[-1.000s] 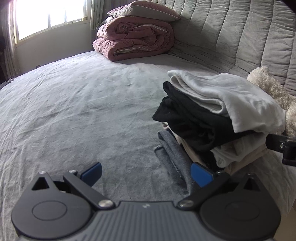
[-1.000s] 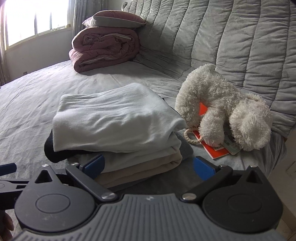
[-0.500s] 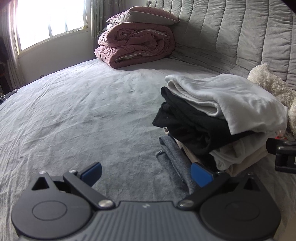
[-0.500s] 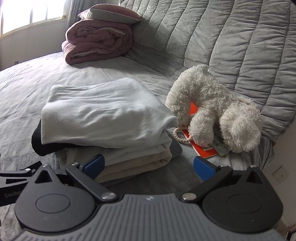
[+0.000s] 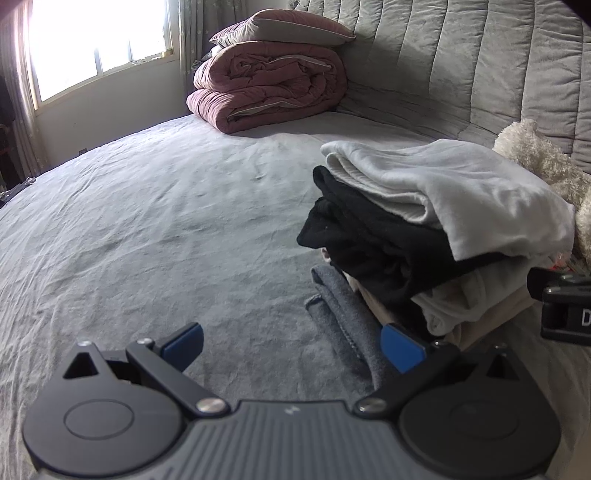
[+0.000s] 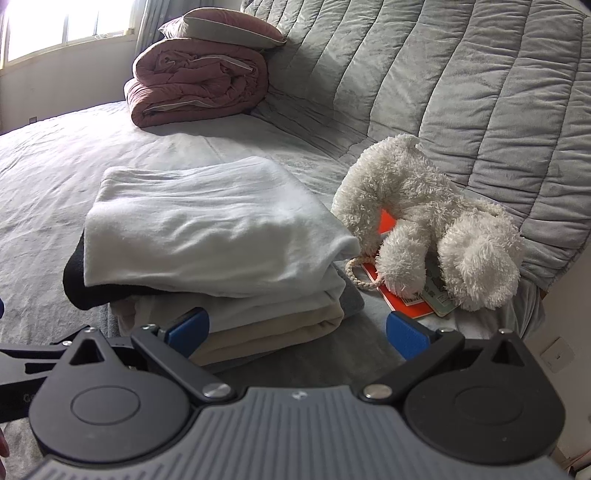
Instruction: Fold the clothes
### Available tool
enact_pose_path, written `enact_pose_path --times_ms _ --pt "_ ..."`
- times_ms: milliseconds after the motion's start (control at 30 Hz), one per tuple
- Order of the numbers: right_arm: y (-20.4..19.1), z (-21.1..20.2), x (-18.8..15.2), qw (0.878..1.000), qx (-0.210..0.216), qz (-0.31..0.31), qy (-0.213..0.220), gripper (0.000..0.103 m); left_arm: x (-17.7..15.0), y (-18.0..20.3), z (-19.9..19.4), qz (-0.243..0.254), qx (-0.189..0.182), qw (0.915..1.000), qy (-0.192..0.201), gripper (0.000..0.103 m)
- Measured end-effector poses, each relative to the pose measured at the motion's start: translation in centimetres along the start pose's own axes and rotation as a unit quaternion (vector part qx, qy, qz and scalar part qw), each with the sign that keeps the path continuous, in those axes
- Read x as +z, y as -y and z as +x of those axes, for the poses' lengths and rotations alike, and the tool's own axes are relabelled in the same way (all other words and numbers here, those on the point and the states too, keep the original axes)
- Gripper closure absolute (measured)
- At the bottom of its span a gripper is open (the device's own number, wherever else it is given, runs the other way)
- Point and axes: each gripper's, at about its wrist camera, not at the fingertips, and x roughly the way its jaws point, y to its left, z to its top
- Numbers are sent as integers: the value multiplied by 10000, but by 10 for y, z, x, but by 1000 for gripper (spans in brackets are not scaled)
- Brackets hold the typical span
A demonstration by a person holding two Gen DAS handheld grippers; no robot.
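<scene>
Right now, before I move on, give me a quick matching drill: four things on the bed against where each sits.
Things:
1. white garment
2. black garment
3. pink duvet
4. plush toy

Places:
A. far end of the bed, under a pillow
B. top of the folded stack
C. right of the stack, lying on an orange booklet
D. in the stack, right under the top layer

Pairs: 1-B, 2-D, 3-A, 4-C
</scene>
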Motion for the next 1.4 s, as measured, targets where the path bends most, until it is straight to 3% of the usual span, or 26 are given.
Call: enact_pose_path --times_ms 1400 --pt "-1 -3 -1 9999 146 -3 21 0 -1 18 -7 329 -52 9993 141 1"
